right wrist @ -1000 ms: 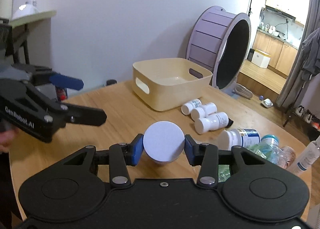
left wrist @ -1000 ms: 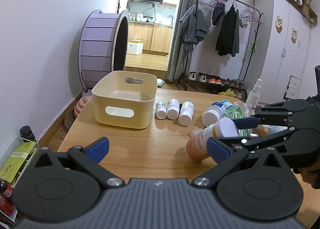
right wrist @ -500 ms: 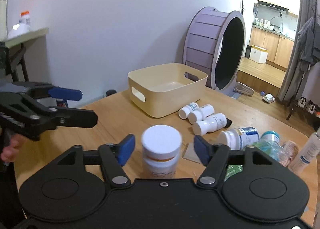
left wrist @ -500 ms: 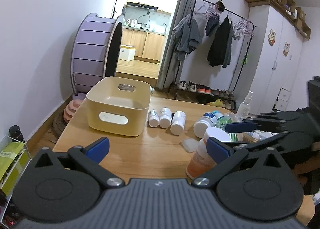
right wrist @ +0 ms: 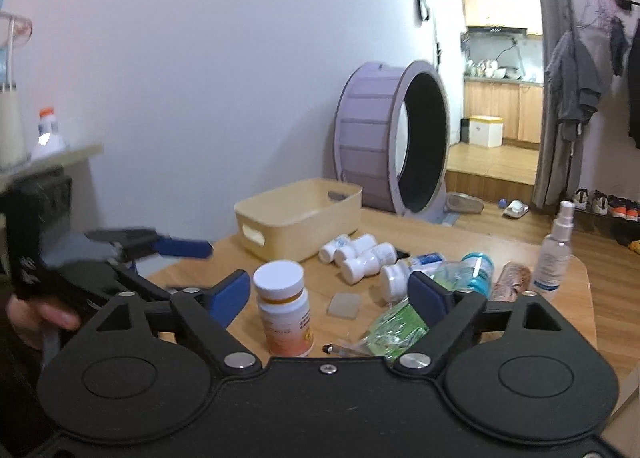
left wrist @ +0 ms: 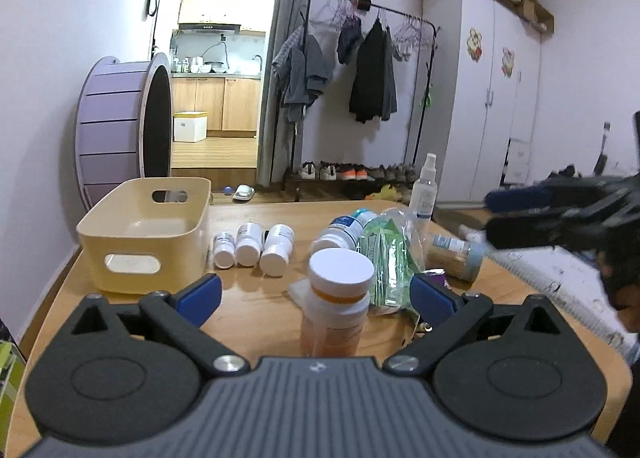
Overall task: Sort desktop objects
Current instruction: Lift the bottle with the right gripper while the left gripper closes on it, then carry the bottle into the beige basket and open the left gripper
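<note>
Orange-banded bottle (left wrist: 338, 300) stands upright between your left gripper (left wrist: 316, 296)'s wide fingers, untouched, while your right gripper (right wrist: 330, 296)'s fingers have just opened clear.

Cream bin (left wrist: 148, 234), orange bottle (right wrist: 286, 310) with white cap, three white bottles (left wrist: 250, 246), green packet (left wrist: 386, 258), wood-brown table (left wrist: 256, 298), purple wheel (left wrist: 116, 125).
</note>
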`<state>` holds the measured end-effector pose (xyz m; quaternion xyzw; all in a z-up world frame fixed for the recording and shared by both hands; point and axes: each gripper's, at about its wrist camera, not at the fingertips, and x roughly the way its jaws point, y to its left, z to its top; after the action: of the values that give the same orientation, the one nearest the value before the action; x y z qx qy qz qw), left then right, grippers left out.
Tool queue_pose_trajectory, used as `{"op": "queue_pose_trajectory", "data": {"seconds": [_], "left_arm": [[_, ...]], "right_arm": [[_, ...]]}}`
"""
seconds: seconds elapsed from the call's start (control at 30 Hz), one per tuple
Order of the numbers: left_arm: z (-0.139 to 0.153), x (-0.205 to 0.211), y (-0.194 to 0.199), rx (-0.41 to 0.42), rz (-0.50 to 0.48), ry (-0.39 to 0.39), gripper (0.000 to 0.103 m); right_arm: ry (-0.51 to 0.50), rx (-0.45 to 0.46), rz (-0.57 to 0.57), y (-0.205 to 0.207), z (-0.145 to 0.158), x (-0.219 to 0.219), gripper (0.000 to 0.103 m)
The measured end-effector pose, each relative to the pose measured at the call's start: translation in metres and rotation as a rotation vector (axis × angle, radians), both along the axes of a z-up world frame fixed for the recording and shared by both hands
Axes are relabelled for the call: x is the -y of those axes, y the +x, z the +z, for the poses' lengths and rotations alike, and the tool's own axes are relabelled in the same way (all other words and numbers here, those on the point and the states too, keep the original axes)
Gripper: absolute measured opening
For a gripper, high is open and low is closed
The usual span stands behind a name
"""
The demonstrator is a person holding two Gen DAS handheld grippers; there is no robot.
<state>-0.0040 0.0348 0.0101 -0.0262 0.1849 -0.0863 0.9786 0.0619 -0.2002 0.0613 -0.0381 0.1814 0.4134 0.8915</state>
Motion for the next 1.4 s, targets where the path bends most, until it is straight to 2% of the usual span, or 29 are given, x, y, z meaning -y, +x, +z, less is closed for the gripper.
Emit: {"op": "queue_pose_trajectory", "data": {"seconds": [0.13, 0.27, 0.37, 0.4, 0.43, 0.67, 0.87, 1.03, 1.23, 1.4], "left_arm": [[-0.004, 0.010, 0.019, -0.009, 0.003, 0.013, 0.088], [-0.012, 0.016, 0.034, -0.040, 0.012, 0.043, 0.077], [-0.017, 0.013, 0.039, -0.058, 0.003, 0.032, 0.062], [-0.019, 0.012, 0.040, -0.064, -0.001, 0.027, 0.051], [-0.020, 0.011, 0.040, -0.065, 0.001, 0.023, 0.045], [-0.010, 0.002, 0.032, -0.043, 0.018, -0.018, 0.045], [0.026, -0.028, 0.034, 0.034, 0.070, -0.021, 0.045], [0.050, -0.062, 0.057, 0.091, 0.158, -0.003, 0.045], [0.041, -0.091, 0.099, 0.056, 0.223, 0.023, 0.045], [0.022, -0.111, 0.114, 0.004, 0.268, 0.048, 0.045]], "right_arm": [[0.052, -0.015, -0.012, 0.006, -0.002, 0.012, 0.089], [0.057, -0.031, -0.011, 0.010, -0.007, 0.017, 0.089], [0.051, -0.038, -0.005, 0.012, -0.010, 0.016, 0.089], [0.050, -0.038, -0.004, 0.012, -0.011, 0.017, 0.089], [0.050, -0.037, -0.005, 0.012, -0.012, 0.017, 0.089], [0.072, -0.043, -0.014, 0.012, -0.012, 0.022, 0.089], [0.077, -0.052, -0.009, 0.013, -0.013, 0.020, 0.089], [0.073, -0.061, -0.009, 0.016, -0.016, 0.017, 0.089], [0.054, -0.075, -0.012, 0.022, -0.022, 0.013, 0.089], [0.036, -0.083, -0.016, 0.026, -0.025, 0.009, 0.089]]}}
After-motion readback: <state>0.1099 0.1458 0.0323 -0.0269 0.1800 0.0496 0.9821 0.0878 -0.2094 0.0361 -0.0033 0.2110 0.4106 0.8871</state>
